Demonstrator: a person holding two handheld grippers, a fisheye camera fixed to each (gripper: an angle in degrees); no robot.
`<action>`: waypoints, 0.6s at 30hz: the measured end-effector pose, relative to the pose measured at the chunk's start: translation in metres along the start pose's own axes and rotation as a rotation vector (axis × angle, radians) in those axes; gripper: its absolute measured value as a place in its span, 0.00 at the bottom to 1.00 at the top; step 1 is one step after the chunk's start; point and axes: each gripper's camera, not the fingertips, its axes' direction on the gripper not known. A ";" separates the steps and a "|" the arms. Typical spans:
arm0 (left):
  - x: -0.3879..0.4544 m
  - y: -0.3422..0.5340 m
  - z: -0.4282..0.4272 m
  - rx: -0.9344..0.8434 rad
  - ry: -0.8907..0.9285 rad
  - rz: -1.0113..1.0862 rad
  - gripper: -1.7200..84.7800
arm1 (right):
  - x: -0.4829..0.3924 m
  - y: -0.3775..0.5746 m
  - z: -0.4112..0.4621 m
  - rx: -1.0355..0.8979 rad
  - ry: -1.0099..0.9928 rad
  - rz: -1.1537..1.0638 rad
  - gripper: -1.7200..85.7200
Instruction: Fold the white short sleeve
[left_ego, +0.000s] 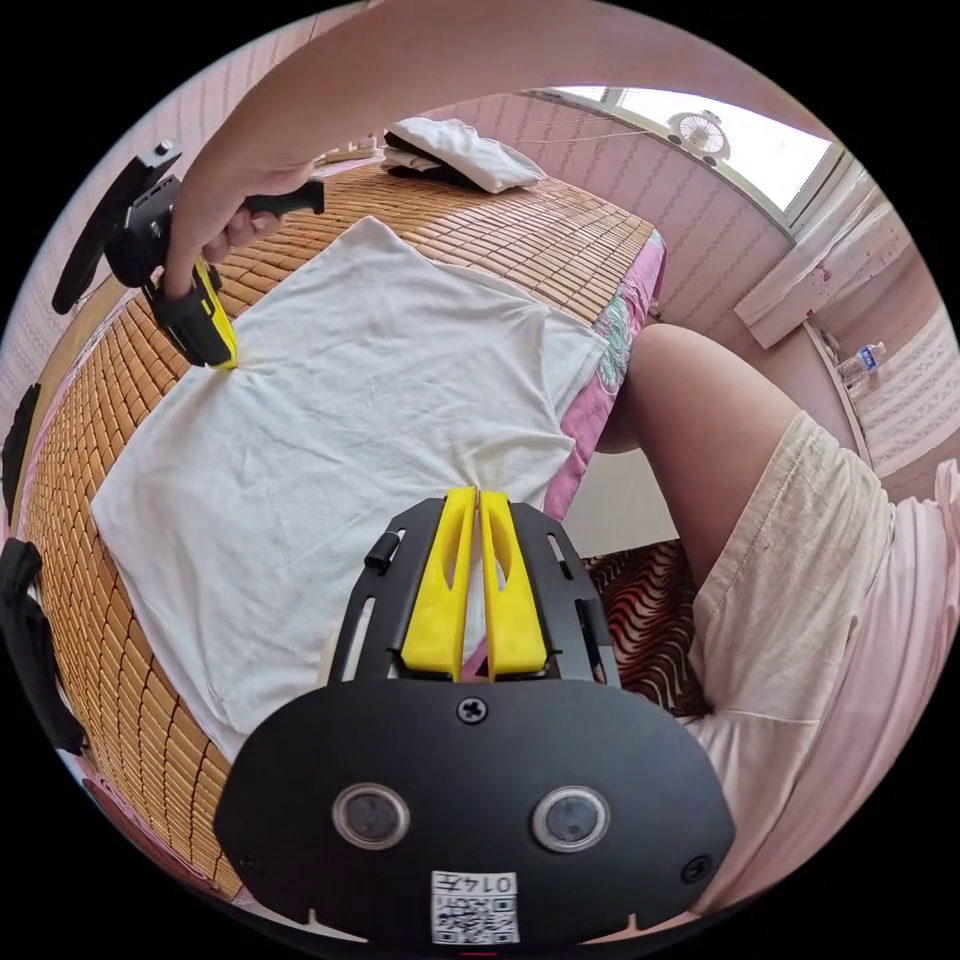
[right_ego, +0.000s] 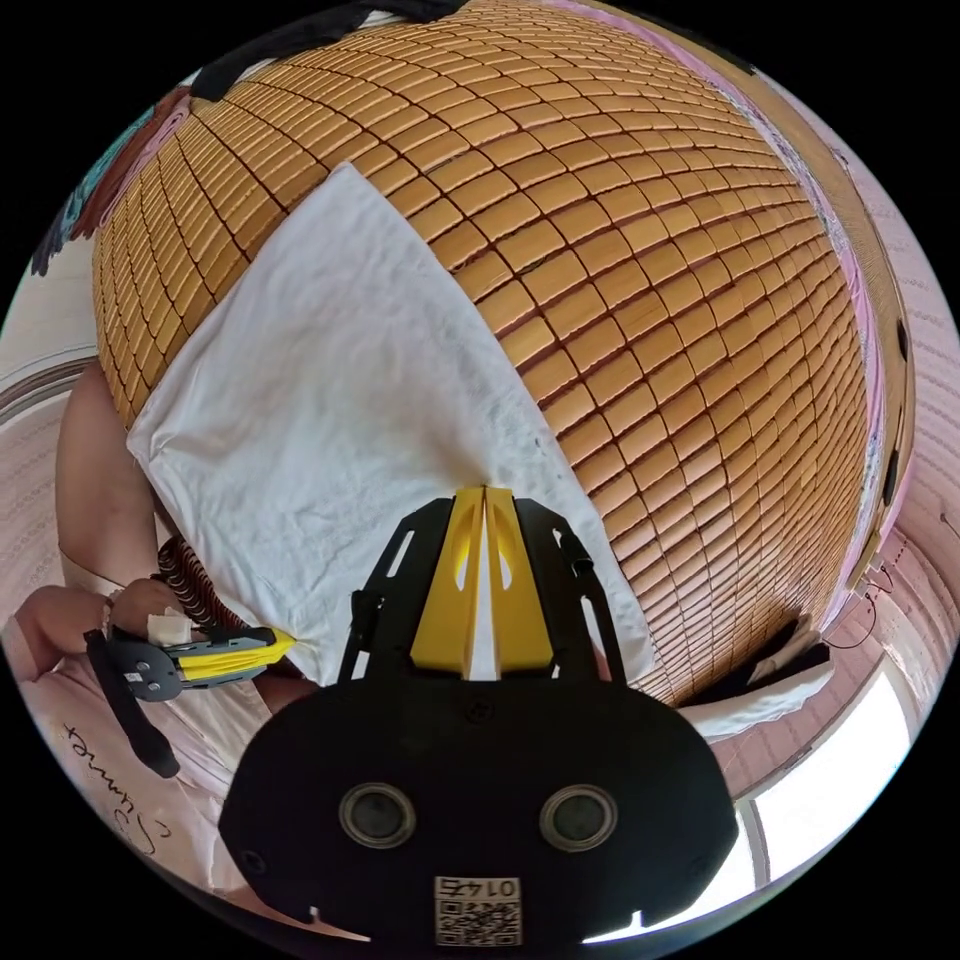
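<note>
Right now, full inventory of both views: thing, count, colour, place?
shirt: 1, white, spread flat on the mat, one edge hanging off the bed's side
mat: 1, tan bamboo tiles, covering the bed top
sheet: 1, pink patterned, showing at the mat's edge
pillow: 1, white, far end of the bed
fan: 1, white, at the window
bottle: 1, clear, on a ledge by the wall
left hand-held gripper: 1, black with yellow jaws, shut on the shirt's near edge
right hand-held gripper: 1, black with yellow jaws, shut on the shirt's far edge
hand: 1, holding the right hand-held gripper
</note>
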 end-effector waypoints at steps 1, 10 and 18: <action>0.003 0.001 0.001 0.004 -0.006 0.007 0.01 | 0.003 0.000 -0.004 0.020 0.035 0.014 0.01; 0.019 0.009 0.004 0.032 -0.006 0.035 0.01 | 0.034 0.064 -0.014 0.301 0.038 0.187 0.01; 0.035 0.010 -0.024 0.210 0.067 0.066 0.05 | 0.040 0.314 0.044 0.479 -0.183 0.523 0.06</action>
